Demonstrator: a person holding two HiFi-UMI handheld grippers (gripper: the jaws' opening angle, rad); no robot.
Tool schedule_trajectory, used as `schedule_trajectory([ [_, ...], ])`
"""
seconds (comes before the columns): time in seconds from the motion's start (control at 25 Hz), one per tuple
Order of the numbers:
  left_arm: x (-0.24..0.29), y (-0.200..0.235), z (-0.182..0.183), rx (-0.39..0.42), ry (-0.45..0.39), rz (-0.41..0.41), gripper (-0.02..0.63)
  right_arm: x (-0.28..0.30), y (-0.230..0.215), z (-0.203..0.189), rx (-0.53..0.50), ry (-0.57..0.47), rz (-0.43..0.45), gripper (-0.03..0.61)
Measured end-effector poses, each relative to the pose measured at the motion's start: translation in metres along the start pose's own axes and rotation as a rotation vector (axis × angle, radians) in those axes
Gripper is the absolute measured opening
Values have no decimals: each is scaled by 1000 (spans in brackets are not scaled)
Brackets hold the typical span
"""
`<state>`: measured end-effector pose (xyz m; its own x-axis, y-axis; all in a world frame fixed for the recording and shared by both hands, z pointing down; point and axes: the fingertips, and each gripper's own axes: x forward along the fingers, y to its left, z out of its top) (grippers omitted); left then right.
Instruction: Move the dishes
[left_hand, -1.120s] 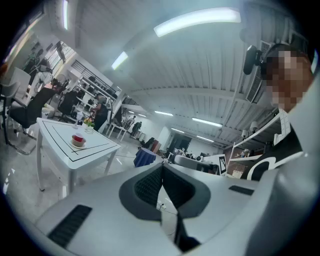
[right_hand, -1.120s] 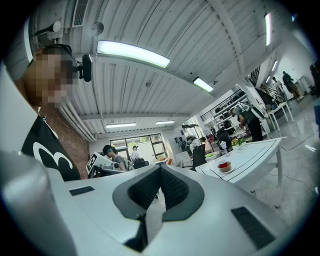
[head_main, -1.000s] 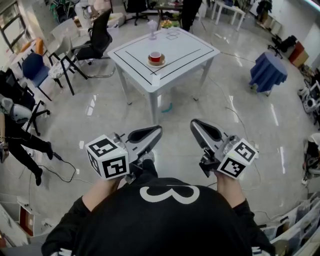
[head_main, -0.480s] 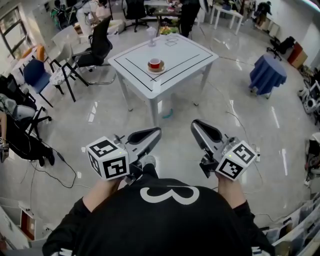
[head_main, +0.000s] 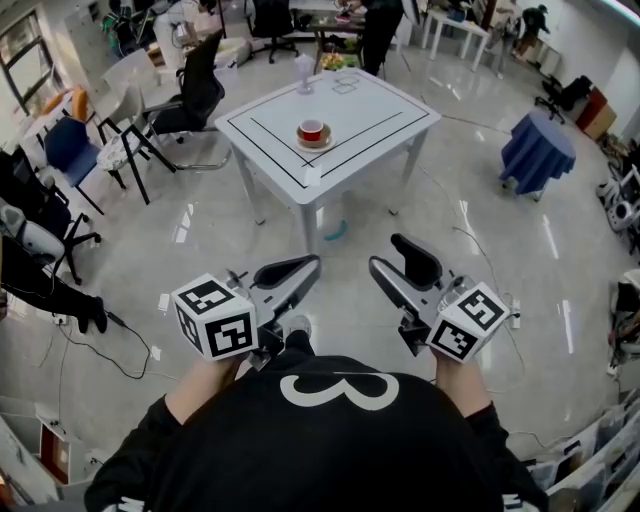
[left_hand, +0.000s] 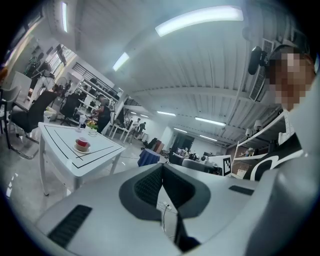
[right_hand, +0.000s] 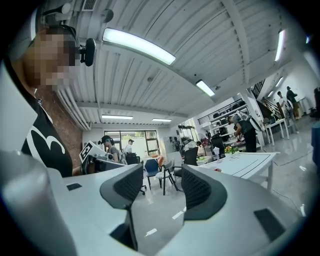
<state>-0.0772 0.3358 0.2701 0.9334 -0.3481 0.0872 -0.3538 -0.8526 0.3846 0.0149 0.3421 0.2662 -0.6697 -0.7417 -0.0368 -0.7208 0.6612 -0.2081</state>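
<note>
A red cup on a tan saucer (head_main: 312, 131) stands near the middle of a white table (head_main: 370, 100) with black line markings, well ahead of me across the floor. A clear glass (head_main: 304, 72) stands at the table's far edge. Both grippers are held low in front of my chest, far from the table. My left gripper (head_main: 312, 264) is shut with nothing in it. My right gripper (head_main: 388, 255) is open and empty. In the left gripper view the cup and saucer (left_hand: 82, 144) show small on the table (left_hand: 100, 155), left of the shut left gripper (left_hand: 162, 174). The right gripper (right_hand: 162, 182) shows a wide gap.
Black office chairs (head_main: 190, 90) and a blue chair (head_main: 65, 140) stand left of the table. A round table draped in blue (head_main: 538, 145) is at the right. A person in black (head_main: 378, 25) stands beyond the table. A cable (head_main: 130, 340) lies on the glossy floor at left.
My right gripper's jaws have spread from shut to open. The left gripper has stayed shut and still. A person at the left edge has moved off.
</note>
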Motion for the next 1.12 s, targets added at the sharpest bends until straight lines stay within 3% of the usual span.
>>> schedule_trajectory([
  [0.28,11,38,10,-15,5,13,3,30,-29,-8,30,15,-6,293],
  [0.8,62,150,31,-82,71,-19,3,111,-117,-30,102,80,-75,314],
  [1.12,87,229,74,-95,86,-52,3,172,-170,-17,129,93,-133,319],
])
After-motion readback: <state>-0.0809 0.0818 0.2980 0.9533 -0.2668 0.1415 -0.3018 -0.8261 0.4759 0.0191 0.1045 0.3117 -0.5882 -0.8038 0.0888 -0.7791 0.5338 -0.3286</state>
